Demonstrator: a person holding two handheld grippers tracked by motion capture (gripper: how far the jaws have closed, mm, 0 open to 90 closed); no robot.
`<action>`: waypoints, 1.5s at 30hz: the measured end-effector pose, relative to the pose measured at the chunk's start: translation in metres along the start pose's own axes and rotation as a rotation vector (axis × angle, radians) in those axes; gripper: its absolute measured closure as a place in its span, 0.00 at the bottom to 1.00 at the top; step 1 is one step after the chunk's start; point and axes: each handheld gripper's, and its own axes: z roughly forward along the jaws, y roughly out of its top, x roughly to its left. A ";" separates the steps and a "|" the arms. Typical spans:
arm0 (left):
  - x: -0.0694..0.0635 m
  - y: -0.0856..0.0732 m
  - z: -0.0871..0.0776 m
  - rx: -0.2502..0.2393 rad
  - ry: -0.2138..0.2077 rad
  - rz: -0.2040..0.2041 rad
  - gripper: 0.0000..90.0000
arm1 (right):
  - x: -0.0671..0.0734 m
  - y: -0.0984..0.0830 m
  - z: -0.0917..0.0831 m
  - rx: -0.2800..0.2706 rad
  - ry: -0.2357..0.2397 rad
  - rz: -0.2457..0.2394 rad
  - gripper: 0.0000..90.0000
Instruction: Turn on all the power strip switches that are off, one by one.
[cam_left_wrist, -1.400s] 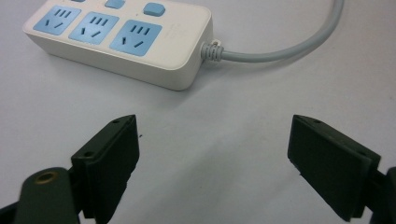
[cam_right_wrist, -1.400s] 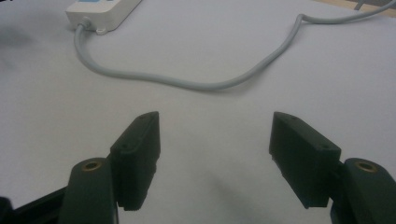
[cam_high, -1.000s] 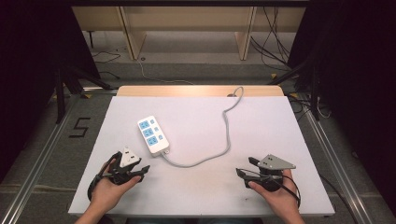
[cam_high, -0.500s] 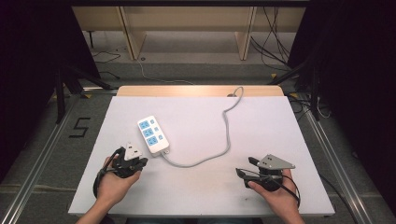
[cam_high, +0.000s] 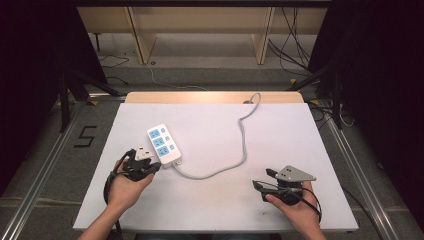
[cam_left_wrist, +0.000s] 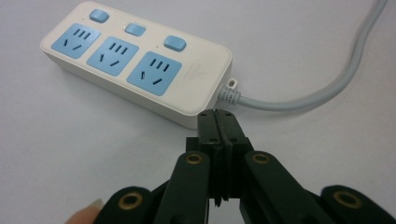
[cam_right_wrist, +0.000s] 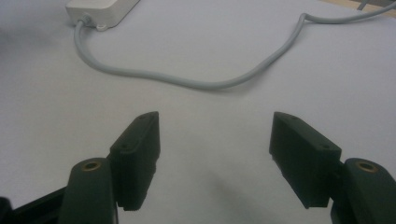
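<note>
A white power strip with three blue sockets and blue switches lies flat on the table, left of centre. Its grey cable curves off the near end and runs to the table's far edge. My left gripper is shut with nothing between its jaws. In the left gripper view its tips sit just short of the power strip, at the corner where the cable leaves. My right gripper rests open at the front right over bare table. In the right gripper view the right gripper faces the cable.
The white table top has a wooden strip along its far edge. Metal rails run along both sides on the floor. A shelf frame and loose cables stand beyond the table. A fingertip shows beside my left gripper.
My left gripper has moved forward and right, up to the power strip's cable end. The right gripper has stayed in place.
</note>
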 end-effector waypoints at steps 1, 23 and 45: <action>0.000 0.001 0.000 0.001 0.001 0.002 0.99 | 0.000 0.000 0.000 0.000 0.000 0.000 0.38; 0.004 0.030 0.016 0.012 0.021 0.004 1.00 | -0.001 0.000 0.001 0.003 0.005 -0.003 0.38; 0.006 0.043 0.030 0.046 0.023 0.003 0.99 | -0.001 -0.001 -0.001 0.003 -0.001 -0.003 0.38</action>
